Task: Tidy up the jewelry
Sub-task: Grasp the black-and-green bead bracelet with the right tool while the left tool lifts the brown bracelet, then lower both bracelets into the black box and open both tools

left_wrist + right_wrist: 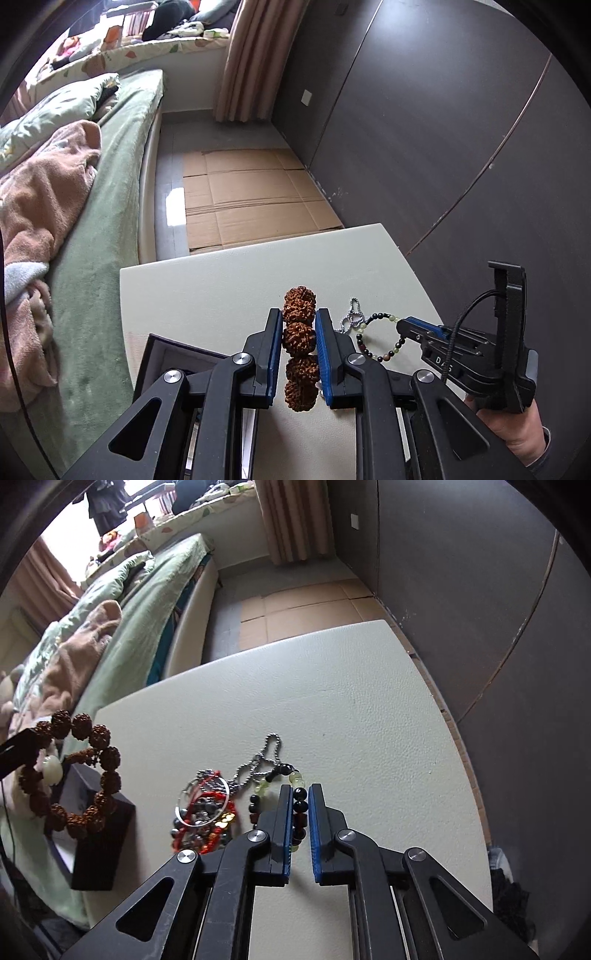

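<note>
From the right wrist view we see bare worktop (369,709) open from 12 to 3 o'clock. At 9 o'clock the dark box (99,834) stands in the way, with the rough brown bead bracelet (92,775) hanging over it. Just beside it, at 10 o'clock, a heap of bangles and chains (207,812) blocks the near left. The dark wall (480,590) closes the right.

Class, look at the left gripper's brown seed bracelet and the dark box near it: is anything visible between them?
Nothing visible. The brown seed bracelet hangs from the left gripper directly over the dark box, its lowest beads overlapping the box's top in the right wrist view.
</note>
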{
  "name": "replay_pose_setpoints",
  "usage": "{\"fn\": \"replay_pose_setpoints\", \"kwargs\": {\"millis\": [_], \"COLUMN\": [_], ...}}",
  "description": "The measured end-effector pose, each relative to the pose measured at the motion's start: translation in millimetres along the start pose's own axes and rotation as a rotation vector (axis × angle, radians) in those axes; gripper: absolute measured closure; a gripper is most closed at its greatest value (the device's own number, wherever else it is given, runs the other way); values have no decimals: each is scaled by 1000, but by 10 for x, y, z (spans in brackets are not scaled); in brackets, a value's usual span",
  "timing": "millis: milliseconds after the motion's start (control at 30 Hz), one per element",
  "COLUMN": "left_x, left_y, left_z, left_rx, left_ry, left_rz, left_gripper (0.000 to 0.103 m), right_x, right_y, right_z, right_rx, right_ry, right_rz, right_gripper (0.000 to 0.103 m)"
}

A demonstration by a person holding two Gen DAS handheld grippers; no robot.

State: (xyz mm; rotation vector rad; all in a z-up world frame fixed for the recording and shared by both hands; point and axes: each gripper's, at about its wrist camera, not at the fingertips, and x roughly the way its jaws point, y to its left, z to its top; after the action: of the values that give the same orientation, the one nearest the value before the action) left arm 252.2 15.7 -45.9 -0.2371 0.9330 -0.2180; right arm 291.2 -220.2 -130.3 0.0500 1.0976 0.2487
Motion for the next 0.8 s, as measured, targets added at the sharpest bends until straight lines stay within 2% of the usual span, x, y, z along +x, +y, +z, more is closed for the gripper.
{"fn": "replay_pose_setpoints", "kwargs": {"millis": [467,800], "left_x": [-643,-960], "left_y": [160,450], "left_z": [-24,-103], "left_rx": [-42,-82], "left_ry": [-97,-139], "left_rz": [16,40], "left_gripper": [84,84], "right_x": [-604,-841], "right_y": [518,1201], "right_z": [29,-43], "right_rx": [6,-54], "right_ry": [-124,-175], "right_rz": [227,368], "right_gripper": [94,94]}}
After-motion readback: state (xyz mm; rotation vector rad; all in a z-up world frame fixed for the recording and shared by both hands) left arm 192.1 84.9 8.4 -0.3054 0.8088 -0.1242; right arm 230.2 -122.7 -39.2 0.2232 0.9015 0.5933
